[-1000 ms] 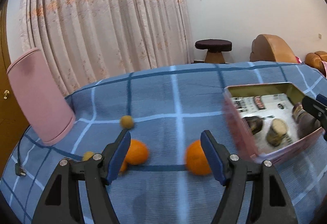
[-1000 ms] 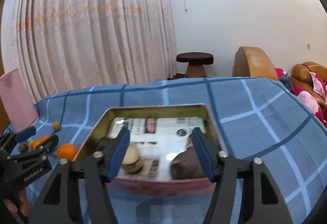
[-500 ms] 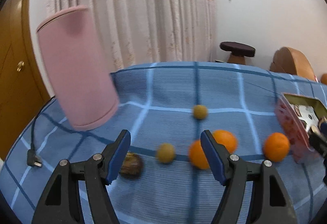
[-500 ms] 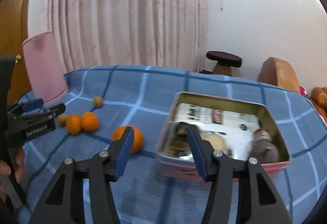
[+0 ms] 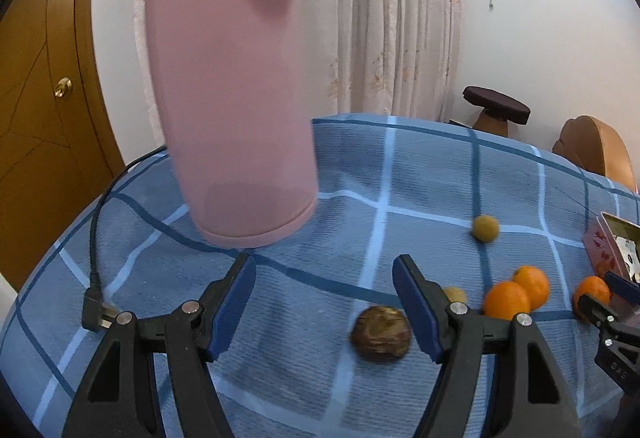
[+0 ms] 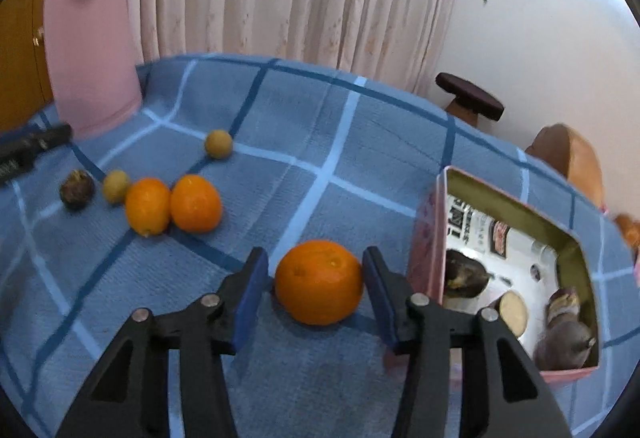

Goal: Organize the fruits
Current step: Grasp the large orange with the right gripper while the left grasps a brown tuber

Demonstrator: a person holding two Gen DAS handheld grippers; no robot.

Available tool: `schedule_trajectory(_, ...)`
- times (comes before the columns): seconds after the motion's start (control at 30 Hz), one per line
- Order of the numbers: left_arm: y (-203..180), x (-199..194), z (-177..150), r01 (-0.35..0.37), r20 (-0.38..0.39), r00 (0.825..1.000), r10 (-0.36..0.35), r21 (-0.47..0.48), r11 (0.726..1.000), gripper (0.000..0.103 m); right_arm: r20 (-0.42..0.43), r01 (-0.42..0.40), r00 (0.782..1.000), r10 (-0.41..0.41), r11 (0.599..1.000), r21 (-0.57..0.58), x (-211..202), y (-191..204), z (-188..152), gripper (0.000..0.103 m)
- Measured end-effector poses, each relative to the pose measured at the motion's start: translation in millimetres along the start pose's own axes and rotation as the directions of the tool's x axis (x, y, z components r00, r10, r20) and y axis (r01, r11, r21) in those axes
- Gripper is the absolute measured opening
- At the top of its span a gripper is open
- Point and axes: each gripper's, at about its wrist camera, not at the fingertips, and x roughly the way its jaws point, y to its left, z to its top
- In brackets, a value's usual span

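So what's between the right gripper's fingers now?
In the right wrist view an orange sits on the cloth between the right gripper fingers, which have just been closing; a thin gap shows beside the left finger.

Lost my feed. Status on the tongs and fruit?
Right tongs closing around orange, not gripping yet. Left tongs open, empty, near brown fruit. Nothing blocking.

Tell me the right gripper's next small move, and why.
Probably finish closing the right gripper on the orange: its jaws have just been closing, the fruit sits between them, and a gap still shows at the left pad.
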Motion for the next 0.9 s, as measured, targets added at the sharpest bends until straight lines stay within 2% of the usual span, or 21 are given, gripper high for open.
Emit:
schedule_trajectory(0.17,23,2,5,0.011,-0.011,1.000,-0.012,-0.072,0.997,0.072,-0.073,0.085,0.993,-0.092,0.992,-0.098,21,5,3,0.052)
schedule_trajectory(0.3,33,3,6,0.033,-0.028,0.999,-0.036,-0.100,0.994,0.072,-0.094,0.048,0.994,-0.058,0.993,-0.105,24,1,5,0.049)
schedule_trajectory(0.47,24,2,4,0.123,-0.063,0.990,-0.127,-0.071,0.990,0.072,-0.077,0.052,0.995,-0.058,0.995,-0.080,14,1,-2,0.048)
schedule_trajectory(0.6,7,7,-1,0.151,-0.113,0.982,-0.150,0.005,0.988,0.072,0.013,-0.054,0.998,0.054,0.997,0.050,-10,-3,-5,0.047)
schedule_trajectory(0.7,-1,14,-7,0.180,-0.158,0.972,-0.173,0.035,0.983,0.072,0.106,-0.133,0.987,0.119,0.982,0.133,-27,-4,-2,0.048)
schedule_trajectory(0.8,-8,23,-12,0.138,-0.199,0.973,-0.121,0.074,0.988,0.073,0.130,-0.173,0.979,0.154,0.974,0.149,-28,2,-4,0.048)
schedule_trajectory(0.9,-15,23,-14,0.119,-0.171,0.980,-0.100,0.101,0.988,0.072,0.130,-0.195,0.976,0.175,0.969,0.154,-29,3,-2,0.048)
